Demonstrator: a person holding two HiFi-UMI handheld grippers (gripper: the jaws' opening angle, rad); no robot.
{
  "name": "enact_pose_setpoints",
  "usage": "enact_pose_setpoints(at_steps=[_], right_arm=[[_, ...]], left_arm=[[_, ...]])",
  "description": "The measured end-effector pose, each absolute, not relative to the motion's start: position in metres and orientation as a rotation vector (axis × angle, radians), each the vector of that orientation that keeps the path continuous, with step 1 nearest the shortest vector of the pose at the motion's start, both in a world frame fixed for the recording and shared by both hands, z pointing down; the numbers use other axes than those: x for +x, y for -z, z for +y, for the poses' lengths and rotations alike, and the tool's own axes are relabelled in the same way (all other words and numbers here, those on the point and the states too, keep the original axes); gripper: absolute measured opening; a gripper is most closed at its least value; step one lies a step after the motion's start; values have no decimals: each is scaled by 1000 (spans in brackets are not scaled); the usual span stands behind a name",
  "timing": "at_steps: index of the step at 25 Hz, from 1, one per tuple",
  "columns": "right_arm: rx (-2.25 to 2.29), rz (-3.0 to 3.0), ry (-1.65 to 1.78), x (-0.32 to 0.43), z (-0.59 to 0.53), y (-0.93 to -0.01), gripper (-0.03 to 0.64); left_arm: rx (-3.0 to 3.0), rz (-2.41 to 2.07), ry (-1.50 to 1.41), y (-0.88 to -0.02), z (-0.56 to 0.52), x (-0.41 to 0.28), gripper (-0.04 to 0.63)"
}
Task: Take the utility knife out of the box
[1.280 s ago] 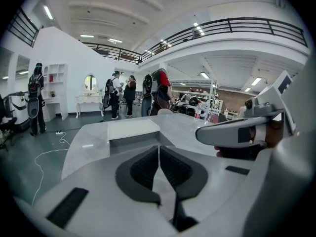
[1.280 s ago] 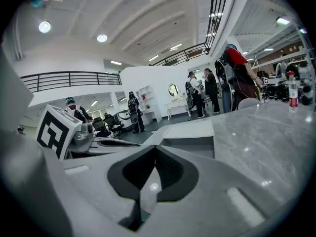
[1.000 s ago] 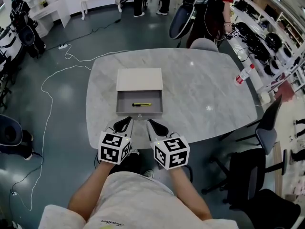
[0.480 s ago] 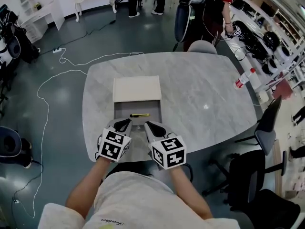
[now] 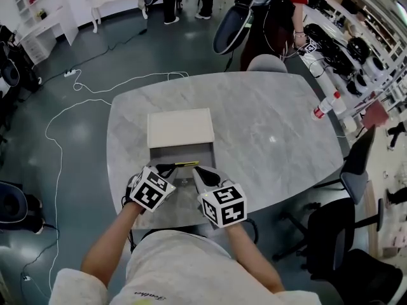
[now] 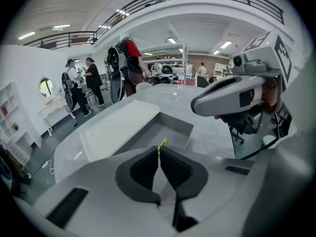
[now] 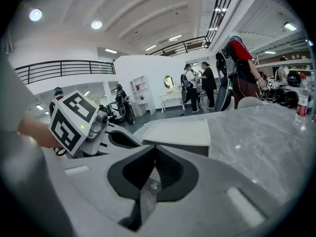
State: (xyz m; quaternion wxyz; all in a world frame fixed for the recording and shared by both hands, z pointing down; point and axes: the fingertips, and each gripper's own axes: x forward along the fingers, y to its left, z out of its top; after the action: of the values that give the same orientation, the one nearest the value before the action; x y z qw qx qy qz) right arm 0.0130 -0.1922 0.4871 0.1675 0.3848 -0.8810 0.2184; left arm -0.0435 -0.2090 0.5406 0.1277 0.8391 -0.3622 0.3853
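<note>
On the near half of the marble table point(image 5: 280, 126) sits the open box point(image 5: 164, 155), its pale lid point(image 5: 180, 127) lying flat on the far side and the grey tray facing the person. The utility knife point(image 5: 186, 164), a thin yellow and black bar, lies crosswise on the tray floor close to the near wall.

Over the last second both grippers have gone forward from the near edge of the table to the box. The knife itself has not moved in the tray. The left gripper point(image 5: 168, 169) now reaches over the near wall, its tips just beside the left end of the knife. The right gripper point(image 5: 197, 170) sits at the same wall, a little to the right, with the knife just beyond it.

In the left gripper view the jaws are pressed together with nothing between them, and a yellow sliver of the knife point(image 6: 161, 143) shows right past their tips. Whether the tips touch it I cannot tell. In the right gripper view that gripper point(image 7: 156, 149) also has its jaws closed on nothing, with the lid point(image 7: 180, 131) ahead.

By my reading the approach is nearly over but no grasp has begun. The jaws of whichever gripper takes the knife would have to part first, then straddle the thin bar. It lies low against the near wall, so a clean pinch may be awkward.
</note>
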Motion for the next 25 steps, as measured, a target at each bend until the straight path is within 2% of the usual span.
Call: enact_pose_setpoints(at_steps=[12,25], right_arm=[[1108,-2452,-652,11,-210,-498,5],[1144,-2384,-693,21,-222,-513,5]], left_arm=[[2526,-696,-1368,-570,-224,-36,20],[2526,-475,-1506,-601,-237,-27,21]])
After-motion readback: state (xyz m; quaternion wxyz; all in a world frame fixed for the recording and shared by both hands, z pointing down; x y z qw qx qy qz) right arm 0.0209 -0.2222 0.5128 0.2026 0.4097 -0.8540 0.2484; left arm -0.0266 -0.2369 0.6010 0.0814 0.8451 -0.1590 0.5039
